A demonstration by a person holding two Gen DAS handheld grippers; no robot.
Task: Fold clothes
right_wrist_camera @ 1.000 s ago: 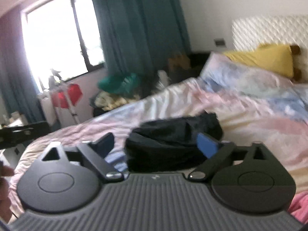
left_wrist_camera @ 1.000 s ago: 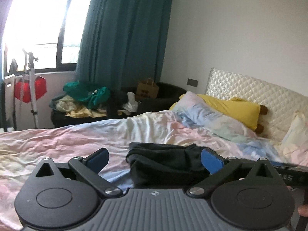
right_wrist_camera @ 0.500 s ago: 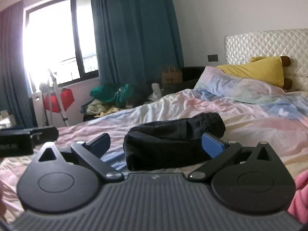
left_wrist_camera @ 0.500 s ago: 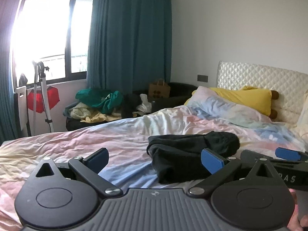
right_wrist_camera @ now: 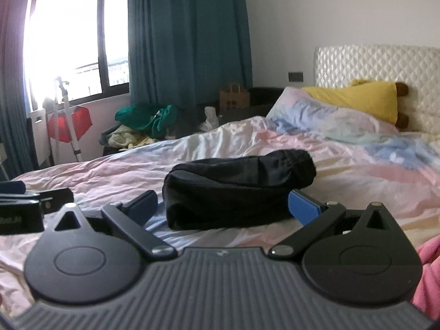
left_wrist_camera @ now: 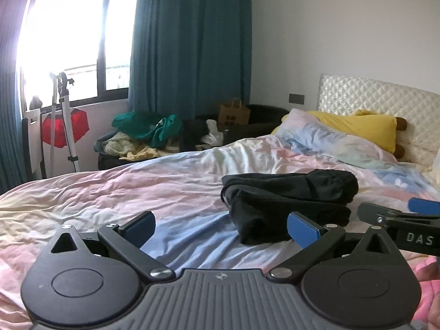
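A black garment lies folded in a thick bundle on the pastel bed cover. It also shows in the right wrist view. My left gripper is open and empty, low over the bed, to the left of the bundle. My right gripper is open and empty, just in front of the bundle, which sits between and beyond its fingers. The right gripper also shows at the right edge of the left wrist view. The left gripper shows at the left edge of the right wrist view.
A pink garment lies at the near right. Pillows and a quilted headboard are at the right. A pile of clothes, a paper bag and a tripod stand beyond the bed by the window.
Both grippers have drawn back from the black bundle, the left one shifting to its left. The bundle lies still on the bed. Both stay open.
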